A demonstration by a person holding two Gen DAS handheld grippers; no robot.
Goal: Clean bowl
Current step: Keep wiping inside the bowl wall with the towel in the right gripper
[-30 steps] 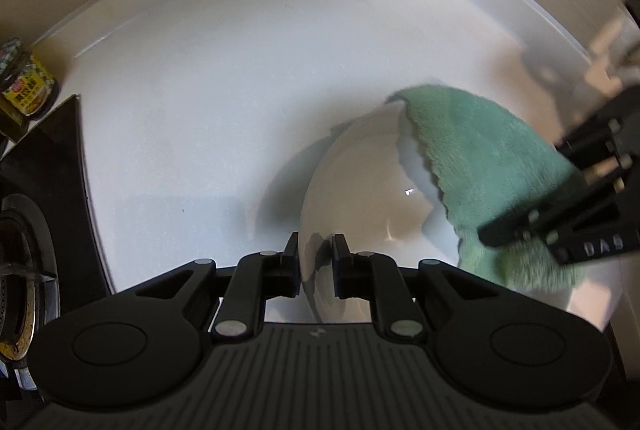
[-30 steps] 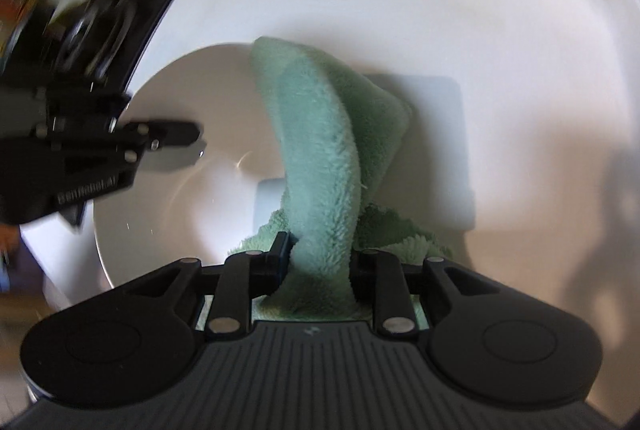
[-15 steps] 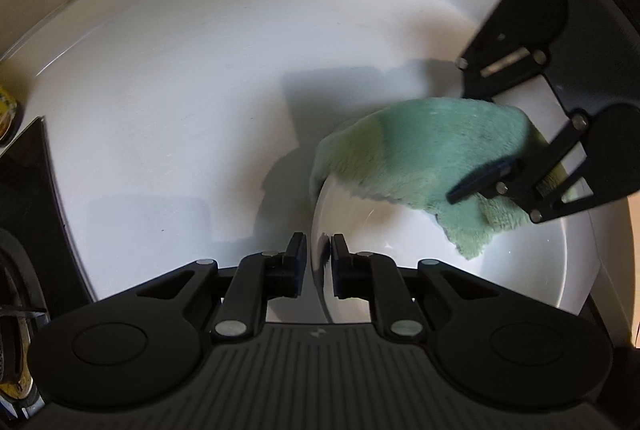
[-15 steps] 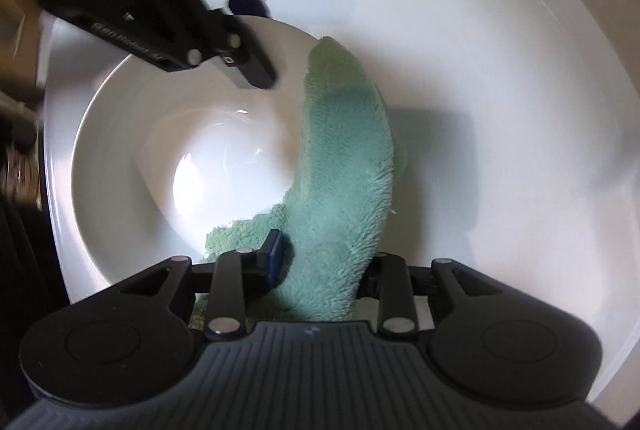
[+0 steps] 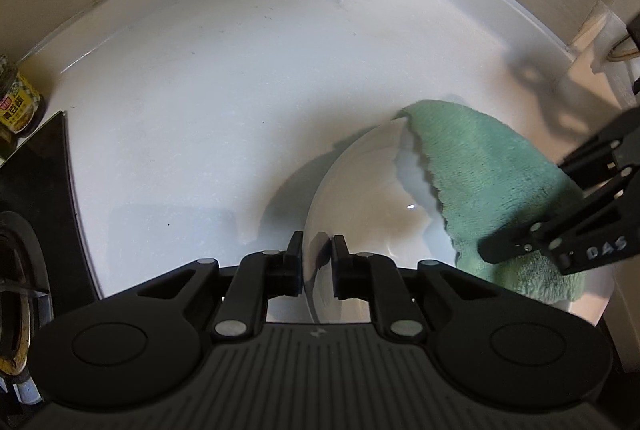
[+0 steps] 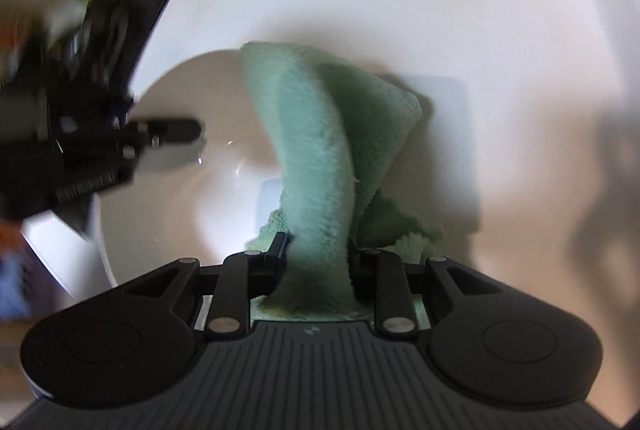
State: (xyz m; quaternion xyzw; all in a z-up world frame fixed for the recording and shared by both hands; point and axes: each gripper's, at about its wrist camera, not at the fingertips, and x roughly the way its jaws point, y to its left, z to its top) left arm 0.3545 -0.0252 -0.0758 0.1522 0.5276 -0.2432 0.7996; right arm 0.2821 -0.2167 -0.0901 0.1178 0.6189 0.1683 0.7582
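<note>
Where it lay across the far rim, the cloth (image 5: pixel 492 174) has swung right.

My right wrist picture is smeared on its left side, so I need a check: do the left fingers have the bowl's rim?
Observer: The rim of the bowl sits inside the left gripper, one finger outside, one inside. They have just been opening, so I cannot tell whether they pinch it.
Operator: And the yellow smear past the stove?
Observer: A jar with a yellow label, on the counter beside the stove.
</note>
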